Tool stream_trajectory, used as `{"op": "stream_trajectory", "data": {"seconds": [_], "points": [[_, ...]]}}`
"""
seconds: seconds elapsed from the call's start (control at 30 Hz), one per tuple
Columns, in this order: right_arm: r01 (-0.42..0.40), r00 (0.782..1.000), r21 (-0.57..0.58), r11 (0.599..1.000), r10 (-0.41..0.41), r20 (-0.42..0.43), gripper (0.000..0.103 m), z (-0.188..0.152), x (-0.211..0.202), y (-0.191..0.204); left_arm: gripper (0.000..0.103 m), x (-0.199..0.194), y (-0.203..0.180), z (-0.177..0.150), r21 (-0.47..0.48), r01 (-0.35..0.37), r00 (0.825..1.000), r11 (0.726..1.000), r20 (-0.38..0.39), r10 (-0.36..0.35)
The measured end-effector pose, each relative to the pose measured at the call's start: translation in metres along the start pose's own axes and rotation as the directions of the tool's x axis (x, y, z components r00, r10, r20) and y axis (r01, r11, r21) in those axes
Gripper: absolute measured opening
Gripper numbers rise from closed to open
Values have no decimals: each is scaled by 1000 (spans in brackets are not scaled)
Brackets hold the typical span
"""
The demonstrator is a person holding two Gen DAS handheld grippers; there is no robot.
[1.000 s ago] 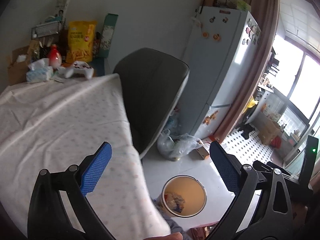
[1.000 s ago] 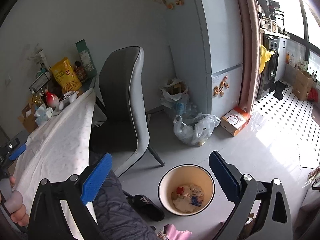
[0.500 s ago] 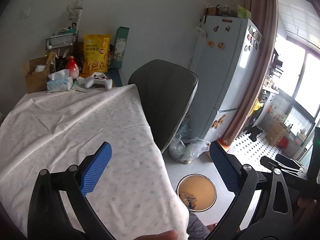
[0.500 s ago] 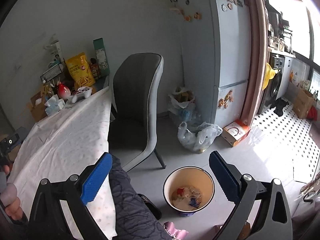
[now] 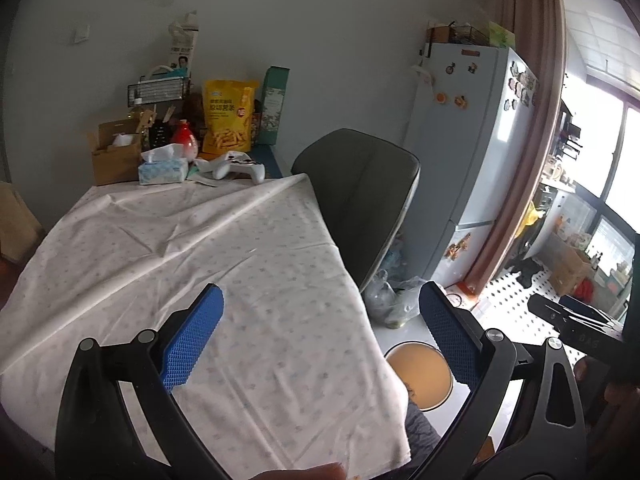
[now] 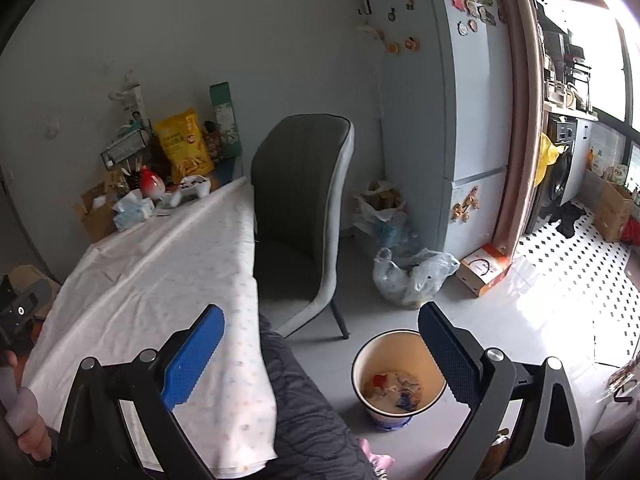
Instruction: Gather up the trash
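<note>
The left gripper [image 5: 320, 336], black-framed with blue textured pads, is spread wide with nothing between its fingers, hanging above the white patterned tablecloth [image 5: 192, 248]. The right gripper [image 6: 320, 344], of the same make, is likewise wide open and empty, held over the grey floor beside the table edge. Between its fingers, on the floor, stands the round cream-coloured trash bucket [image 6: 400, 364], holding crumpled paper and wrapper scraps [image 6: 394, 390]; the left view shows only part of it past the cloth's corner. Behind it stands a grey upholstered chair [image 6: 304, 216], with a clear plastic bag [image 6: 412, 276] near a pale blue refrigerator [image 6: 452, 120]. A yellow snack bag [image 5: 228, 120] and white game controller [image 5: 240, 168] sit at the table's far end.
</note>
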State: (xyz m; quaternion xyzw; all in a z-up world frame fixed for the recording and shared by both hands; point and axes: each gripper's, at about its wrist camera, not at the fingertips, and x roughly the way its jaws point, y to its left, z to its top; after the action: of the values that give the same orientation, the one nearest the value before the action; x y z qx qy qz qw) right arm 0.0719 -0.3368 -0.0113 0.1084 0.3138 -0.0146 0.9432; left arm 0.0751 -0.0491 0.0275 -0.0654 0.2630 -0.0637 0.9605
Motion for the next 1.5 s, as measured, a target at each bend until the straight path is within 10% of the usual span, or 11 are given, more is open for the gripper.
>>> {"op": "stream_trajectory", "data": {"seconds": [1.5], "points": [[-66, 997, -42, 997, 67, 31, 95, -5, -39, 35, 97, -42, 27, -10, -43, -56, 997, 998, 47, 58]]}}
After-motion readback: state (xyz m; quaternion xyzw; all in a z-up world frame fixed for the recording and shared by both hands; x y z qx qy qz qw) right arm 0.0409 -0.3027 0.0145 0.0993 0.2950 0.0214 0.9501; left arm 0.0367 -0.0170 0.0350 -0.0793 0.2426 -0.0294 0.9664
